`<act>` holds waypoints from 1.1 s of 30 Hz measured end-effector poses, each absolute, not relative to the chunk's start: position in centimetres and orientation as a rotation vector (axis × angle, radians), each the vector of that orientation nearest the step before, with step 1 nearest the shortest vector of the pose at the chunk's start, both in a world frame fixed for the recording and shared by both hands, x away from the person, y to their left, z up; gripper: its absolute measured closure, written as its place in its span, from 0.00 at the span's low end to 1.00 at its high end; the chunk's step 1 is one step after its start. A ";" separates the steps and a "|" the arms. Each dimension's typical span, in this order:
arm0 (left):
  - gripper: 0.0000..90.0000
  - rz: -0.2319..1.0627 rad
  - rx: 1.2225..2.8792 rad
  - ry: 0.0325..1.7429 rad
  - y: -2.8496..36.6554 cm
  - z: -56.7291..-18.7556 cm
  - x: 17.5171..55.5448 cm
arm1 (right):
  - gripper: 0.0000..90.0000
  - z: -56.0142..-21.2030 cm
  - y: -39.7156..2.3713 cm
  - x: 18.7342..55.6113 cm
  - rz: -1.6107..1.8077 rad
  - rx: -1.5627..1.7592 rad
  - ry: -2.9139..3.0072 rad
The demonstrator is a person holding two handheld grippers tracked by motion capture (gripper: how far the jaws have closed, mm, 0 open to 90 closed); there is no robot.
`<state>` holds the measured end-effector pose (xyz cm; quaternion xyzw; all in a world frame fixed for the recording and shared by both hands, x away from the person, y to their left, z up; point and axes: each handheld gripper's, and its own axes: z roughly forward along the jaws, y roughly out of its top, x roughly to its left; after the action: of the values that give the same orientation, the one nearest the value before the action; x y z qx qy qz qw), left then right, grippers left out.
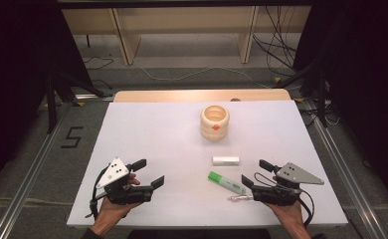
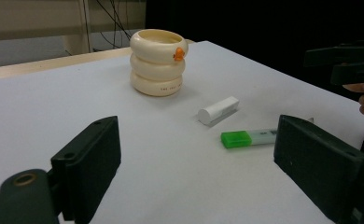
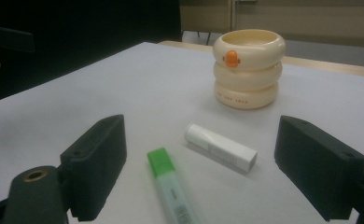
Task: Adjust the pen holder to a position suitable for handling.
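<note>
Two grippers, jaws wide apart, nothing held: left gripper [image 1: 150, 172], right gripper [image 1: 256, 172]. One green highlighter [image 1: 226, 182] just ahead of right jaws (white tube [image 1: 226, 160] beyond it, one cream cup [image 1: 215, 122] farthest).

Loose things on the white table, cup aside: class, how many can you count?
3. A white tube lies nearest the cream ringed cup; a green-capped highlighter lies in front of it; a small clear item lies by the right tongs.
</note>
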<state>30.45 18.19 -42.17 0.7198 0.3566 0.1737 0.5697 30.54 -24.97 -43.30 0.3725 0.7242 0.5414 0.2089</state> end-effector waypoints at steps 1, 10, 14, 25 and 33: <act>0.16 0.407 1.691 0.838 18.2 -42.2 30.5 | 0.20 -43.3 -25.0 30.5 1.506 1.037 2.014; 0.16 0.408 1.691 0.839 18.2 -42.2 30.5 | 0.20 -43.3 -24.9 30.5 1.500 1.037 2.017; 0.16 0.410 1.693 0.840 18.1 -42.2 30.5 | 0.20 -43.3 -24.9 30.6 1.493 1.039 2.019; 0.16 0.415 1.696 0.841 18.1 -42.2 30.5 | 0.21 -42.9 -25.0 31.0 1.471 1.054 2.000; 0.16 0.417 1.694 0.846 18.1 -42.3 30.5 | 0.22 -42.0 -25.1 32.1 1.466 1.056 1.975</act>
<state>30.54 18.10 -42.28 0.7204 0.3598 0.1773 0.5658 32.08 -25.12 -41.96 0.3840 0.7179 0.5329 0.2305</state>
